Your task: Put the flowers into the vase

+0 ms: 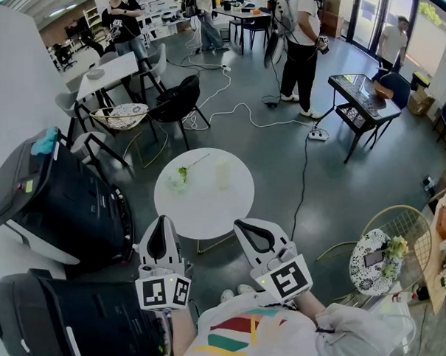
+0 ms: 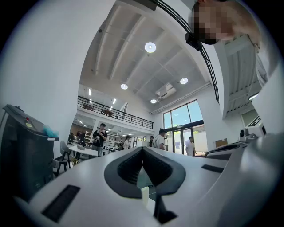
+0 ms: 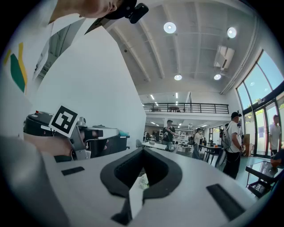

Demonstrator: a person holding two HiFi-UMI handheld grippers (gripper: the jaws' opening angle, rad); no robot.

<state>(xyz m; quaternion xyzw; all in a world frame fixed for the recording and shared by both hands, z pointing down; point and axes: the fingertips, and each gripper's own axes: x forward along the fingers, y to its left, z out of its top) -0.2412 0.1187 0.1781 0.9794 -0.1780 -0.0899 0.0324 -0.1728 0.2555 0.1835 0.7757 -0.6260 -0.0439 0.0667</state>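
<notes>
White worktop (image 1: 210, 211) holds the flower (image 1: 182, 172) toward its far-left edge, stem slanting far-right, ahead of the nearer left gripper (image 1: 161, 220); it and the right gripper (image 1: 240, 225) are clenched, empty.

The right tongs (image 3: 143, 150) fill the lower half of the view, their white jaws closed so the tips meet at centre. In the dark-padded opening behind the tips, toward 6 o'clock, a small pale flower (image 3: 144, 181) shows. At 9 o'clock a marker cube (image 3: 64, 120) sits above a hand, with a black case (image 3: 108, 144) just right of it against the white wall. Toward 3 o'clock a person in a white shirt (image 3: 231, 144) stands on the open floor, a railed balcony (image 3: 191, 107) runs above centre, and round ceiling lights (image 3: 170, 27) sit at 12 to 1 o'clock.
</notes>
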